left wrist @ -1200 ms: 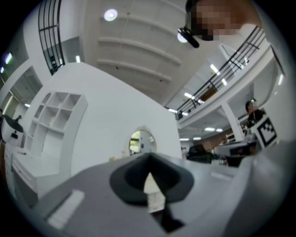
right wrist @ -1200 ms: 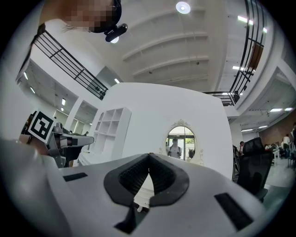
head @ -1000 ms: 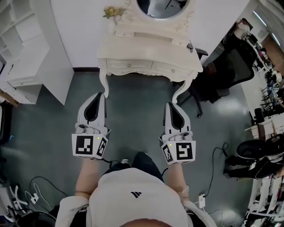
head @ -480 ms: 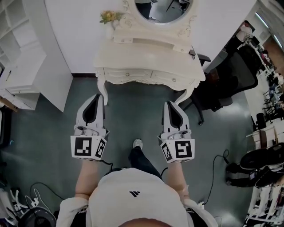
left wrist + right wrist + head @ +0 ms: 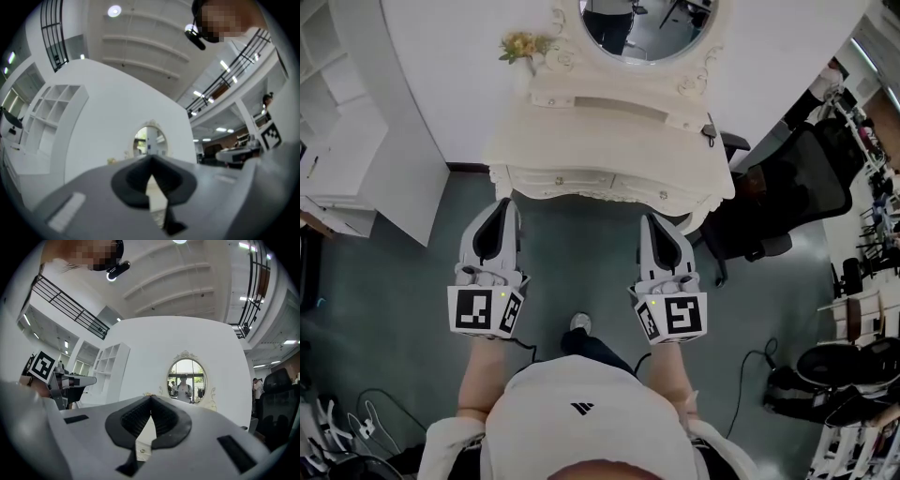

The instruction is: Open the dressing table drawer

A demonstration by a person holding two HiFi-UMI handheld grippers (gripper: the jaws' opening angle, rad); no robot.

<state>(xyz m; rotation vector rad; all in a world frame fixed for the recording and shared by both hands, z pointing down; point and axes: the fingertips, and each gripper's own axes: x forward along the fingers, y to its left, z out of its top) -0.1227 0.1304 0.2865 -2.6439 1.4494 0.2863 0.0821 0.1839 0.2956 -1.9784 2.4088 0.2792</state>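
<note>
The cream dressing table [image 5: 609,122] stood at upper centre, carved, with curved legs. Its two shallow drawers [image 5: 560,180] sat shut along the front edge, each with a small knob. An oval mirror [image 5: 645,23] and yellow flowers [image 5: 520,45] topped it, and a black office chair [image 5: 787,187] crowded its right. The left gripper [image 5: 502,204] and right gripper [image 5: 652,220] were clenched empty just below the drawers.

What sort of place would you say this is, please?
Probably an office or lab with a staged bedroom corner: a white dressing table and oval mirror against a white wall, with a black office chair beside it.
</note>
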